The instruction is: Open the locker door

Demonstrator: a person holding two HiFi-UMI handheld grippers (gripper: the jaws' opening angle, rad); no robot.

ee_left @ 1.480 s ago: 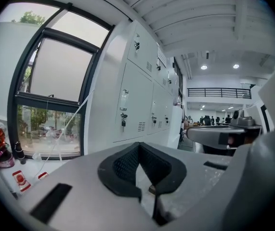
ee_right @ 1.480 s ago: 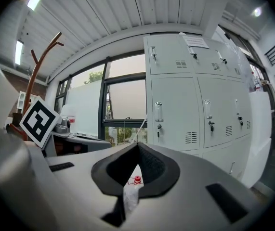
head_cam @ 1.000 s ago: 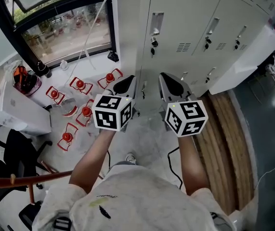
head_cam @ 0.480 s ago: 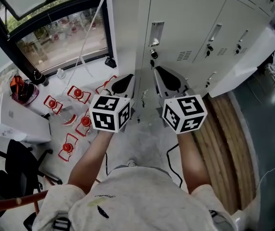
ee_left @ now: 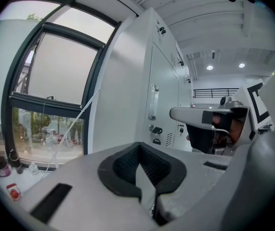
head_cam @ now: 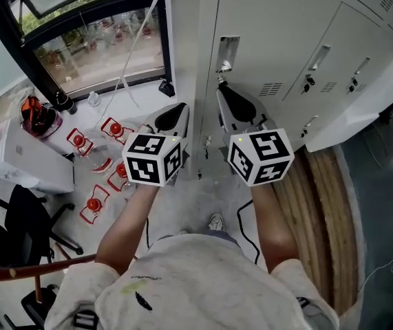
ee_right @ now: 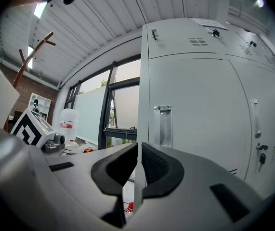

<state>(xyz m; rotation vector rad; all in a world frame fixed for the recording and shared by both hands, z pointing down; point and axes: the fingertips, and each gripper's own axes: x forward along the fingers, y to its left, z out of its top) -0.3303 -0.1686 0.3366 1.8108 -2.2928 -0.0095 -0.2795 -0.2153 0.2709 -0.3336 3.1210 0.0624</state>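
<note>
**Facing the shut locker door, both jaws closed**

We stand at the locker bank [head_cam: 320,40]. Its leftmost locker door [head_cam: 265,26] is closed, straight ahead of both tools. The right hand-held gripper [head_cam: 221,92] is raised with its jaws pressed together and empty. Its tip is near the recessed handle [head_cam: 227,49], so we judge it will hook the pull. The left hand-held gripper [head_cam: 181,108], also closed on nothing, sits lower beside it, likely spare. A keyed lock [head_cam: 222,67] sits just under the handle.
</note>
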